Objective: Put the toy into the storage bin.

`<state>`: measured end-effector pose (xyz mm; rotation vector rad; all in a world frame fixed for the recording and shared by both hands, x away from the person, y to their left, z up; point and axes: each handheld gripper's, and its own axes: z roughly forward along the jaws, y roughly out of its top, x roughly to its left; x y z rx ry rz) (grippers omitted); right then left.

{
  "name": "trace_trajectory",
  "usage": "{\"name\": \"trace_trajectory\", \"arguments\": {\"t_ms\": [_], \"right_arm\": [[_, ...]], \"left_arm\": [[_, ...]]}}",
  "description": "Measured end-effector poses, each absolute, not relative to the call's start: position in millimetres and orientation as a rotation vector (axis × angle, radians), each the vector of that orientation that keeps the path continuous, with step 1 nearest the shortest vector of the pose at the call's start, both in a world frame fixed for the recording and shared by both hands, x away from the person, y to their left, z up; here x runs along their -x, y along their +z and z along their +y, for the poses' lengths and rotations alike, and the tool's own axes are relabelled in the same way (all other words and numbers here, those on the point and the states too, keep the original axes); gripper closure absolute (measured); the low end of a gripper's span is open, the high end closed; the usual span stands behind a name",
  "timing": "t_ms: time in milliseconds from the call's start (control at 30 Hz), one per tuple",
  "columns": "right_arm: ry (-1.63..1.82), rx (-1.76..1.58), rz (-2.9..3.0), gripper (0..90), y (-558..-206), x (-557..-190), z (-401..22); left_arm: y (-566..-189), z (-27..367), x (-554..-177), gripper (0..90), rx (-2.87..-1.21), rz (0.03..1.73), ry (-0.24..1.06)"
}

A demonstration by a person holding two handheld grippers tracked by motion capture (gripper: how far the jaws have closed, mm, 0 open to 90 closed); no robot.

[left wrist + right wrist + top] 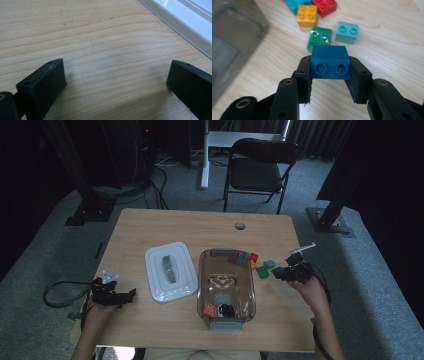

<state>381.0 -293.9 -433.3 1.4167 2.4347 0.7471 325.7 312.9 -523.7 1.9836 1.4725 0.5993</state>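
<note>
Right gripper (329, 75): I clamp the dark blue plastic two-stud brick (330, 62), frame centre.
Left gripper (115, 82): I hold it open over the wooden tabletop (100, 37).

Container (226, 287) sits mid-surface (150, 225) near the front edge, two bricks (218, 309) inside; lid (170, 270) just left of it; loose bricks (252, 261) by its back right corner; chair (260, 167) behind the back edge.

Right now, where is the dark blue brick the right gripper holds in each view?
High view: the dark blue brick is at the right gripper, right of the clear container.
Right gripper view: centre, clamped between the jaws.
Left gripper view: not in it.
Shared landmark: the green brick beside it.
</note>
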Motion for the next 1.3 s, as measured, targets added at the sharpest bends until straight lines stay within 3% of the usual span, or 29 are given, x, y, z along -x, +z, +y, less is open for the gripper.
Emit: {"name": "trace_trajectory", "arguments": {"t_ms": [400, 700, 1033, 1300], "right_arm": [[0.852, -1.119, 2.499, 58.8, -377, -348, -260], [0.941, -0.902, 2.592, 58.8, -354, -327, -231], [0.942, -0.612, 2.758, 58.7, -349, -311, -192], [0.845, -0.445, 2.911, 58.7, -365, -309, -152]], "left_arm": [[-524, 313, -326, 2.6, -1.983, 1.473, 0.598], [-524, 313, -326, 2.6, -1.986, 1.473, 0.597], [-524, 313, -326, 2.6, -1.983, 1.473, 0.600], [-524, 313, -326, 2.6, -1.984, 1.473, 0.600]]}}
